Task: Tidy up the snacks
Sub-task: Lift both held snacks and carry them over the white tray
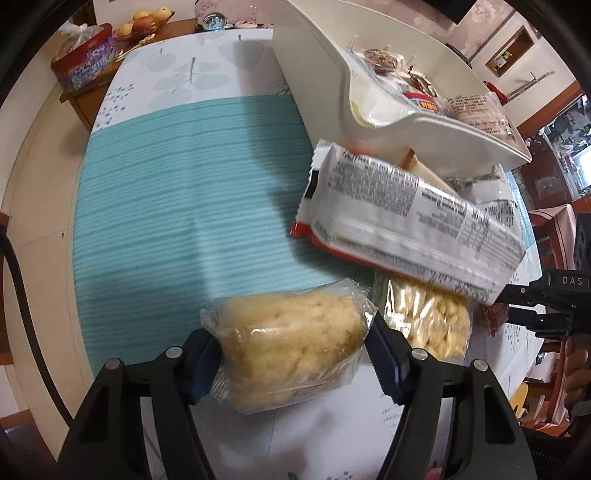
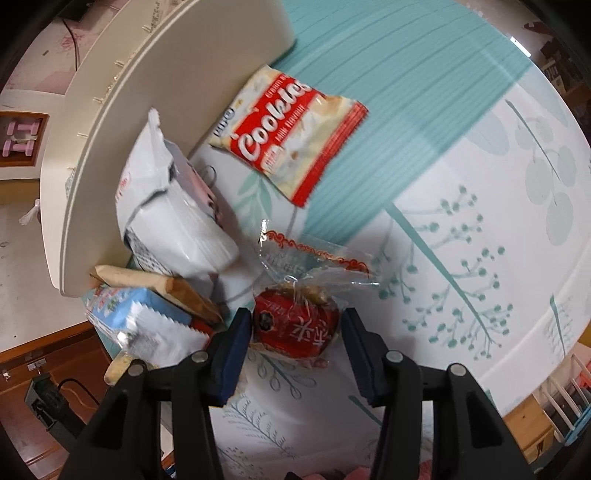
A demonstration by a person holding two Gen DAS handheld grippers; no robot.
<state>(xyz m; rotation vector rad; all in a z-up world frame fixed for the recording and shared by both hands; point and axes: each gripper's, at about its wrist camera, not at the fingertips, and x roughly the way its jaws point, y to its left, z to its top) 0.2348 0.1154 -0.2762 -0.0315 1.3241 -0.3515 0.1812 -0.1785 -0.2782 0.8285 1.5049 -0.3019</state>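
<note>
My left gripper (image 1: pixel 293 341) is shut on a clear-wrapped yellow puffed rice cake (image 1: pixel 291 347) and holds it above the table. A second yellow snack pack (image 1: pixel 432 325) lies just to its right. A white cookies packet (image 1: pixel 406 218) with a red edge shows in front of the white organizer tray (image 1: pixel 424 129), blurred and tilted. My right gripper (image 2: pixel 295 334) straddles a red wrapped snack (image 2: pixel 295 328); its pads stand a little off the wrapper on both sides. The cookies packet (image 2: pixel 291 133) lies face up further ahead. The right gripper also shows in the left wrist view (image 1: pixel 517 306).
The tray holds several snack packs (image 1: pixel 461 107). Its wall (image 2: pixel 122 122) borders a pile: a white bag (image 2: pixel 173 214), a brown bar (image 2: pixel 159 288), a blue-white pack (image 2: pixel 136 317). A red tin (image 1: pixel 85 62) and a fruit bowl (image 1: pixel 144 22) stand far back left. The teal and white tablecloth (image 2: pixel 461 221) covers the table.
</note>
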